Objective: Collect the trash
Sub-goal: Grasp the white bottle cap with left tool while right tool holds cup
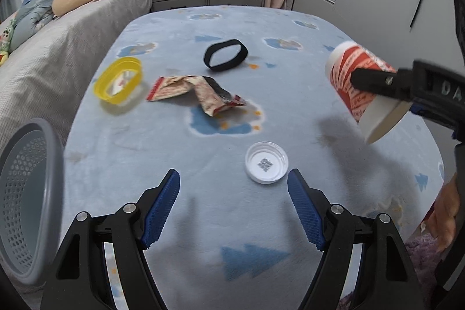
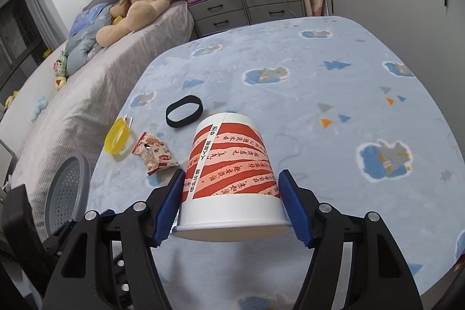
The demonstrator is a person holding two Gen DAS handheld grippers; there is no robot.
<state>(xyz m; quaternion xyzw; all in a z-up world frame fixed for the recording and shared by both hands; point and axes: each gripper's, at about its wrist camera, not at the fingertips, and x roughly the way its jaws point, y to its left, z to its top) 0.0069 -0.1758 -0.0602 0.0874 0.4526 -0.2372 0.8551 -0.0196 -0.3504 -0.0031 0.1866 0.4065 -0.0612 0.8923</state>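
The right gripper (image 2: 231,205) clamps the cup (image 2: 229,164) (base pointing away); the basket (image 2: 65,193) lies lower left, nearer the open left gripper (image 1: 232,211).

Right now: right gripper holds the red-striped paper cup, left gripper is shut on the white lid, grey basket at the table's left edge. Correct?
One error: the left gripper is open and empty, as the left wrist view shows; the white lid lies on the table just ahead of its fingertips. The right gripper does hold the red-striped paper cup, and the grey basket is at the left edge.
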